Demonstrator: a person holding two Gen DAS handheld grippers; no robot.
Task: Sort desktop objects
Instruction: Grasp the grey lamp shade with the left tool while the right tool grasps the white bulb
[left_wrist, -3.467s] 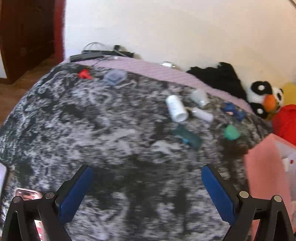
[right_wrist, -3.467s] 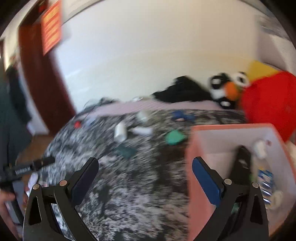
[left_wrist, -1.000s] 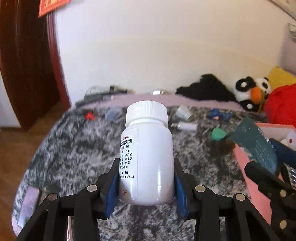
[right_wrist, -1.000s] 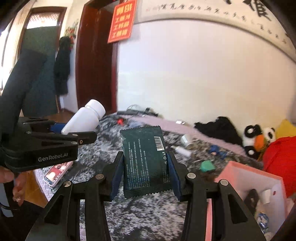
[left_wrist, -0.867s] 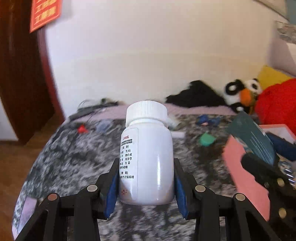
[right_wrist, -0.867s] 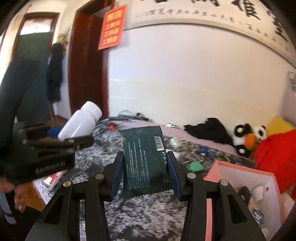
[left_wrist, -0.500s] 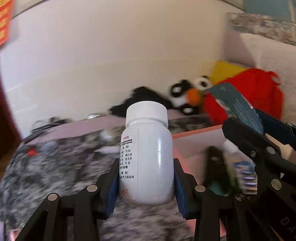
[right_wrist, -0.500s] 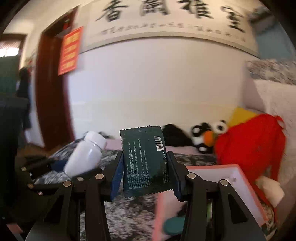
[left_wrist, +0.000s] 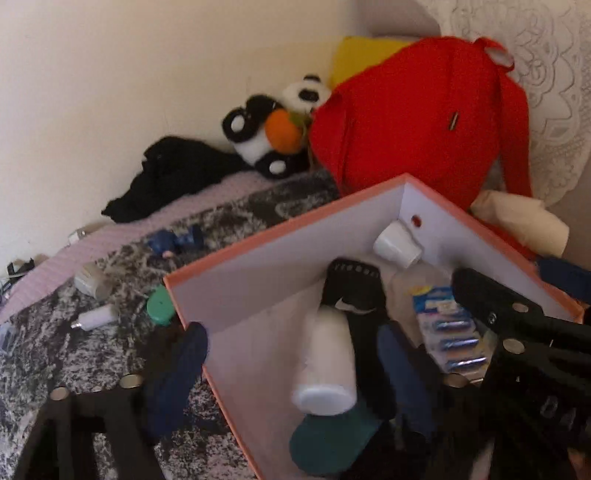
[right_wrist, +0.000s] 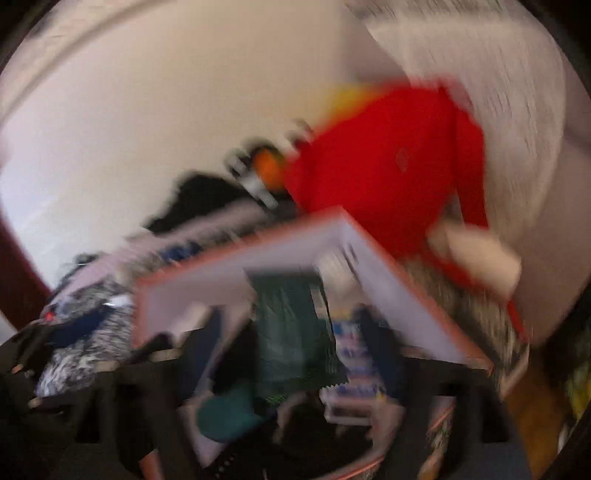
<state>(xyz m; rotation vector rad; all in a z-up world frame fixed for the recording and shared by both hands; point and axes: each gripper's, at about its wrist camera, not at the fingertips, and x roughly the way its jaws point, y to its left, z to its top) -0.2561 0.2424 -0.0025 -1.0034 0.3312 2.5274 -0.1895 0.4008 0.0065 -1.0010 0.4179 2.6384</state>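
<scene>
both my claws have just sprung wide over the pink box (left_wrist: 280, 236): left claw (left_wrist: 291, 354) drops the bottle (left_wrist: 327, 363), right claw (right_wrist: 291, 354) the packet (right_wrist: 291, 328); next, fetch more from the bed.

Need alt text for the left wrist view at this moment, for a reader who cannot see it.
A white bottle lies cap-forward between the open left gripper fingers, over a pink-rimmed box holding a paper cup, a battery pack and a black sock. Behind sit a red backpack and a panda toy.
</scene>
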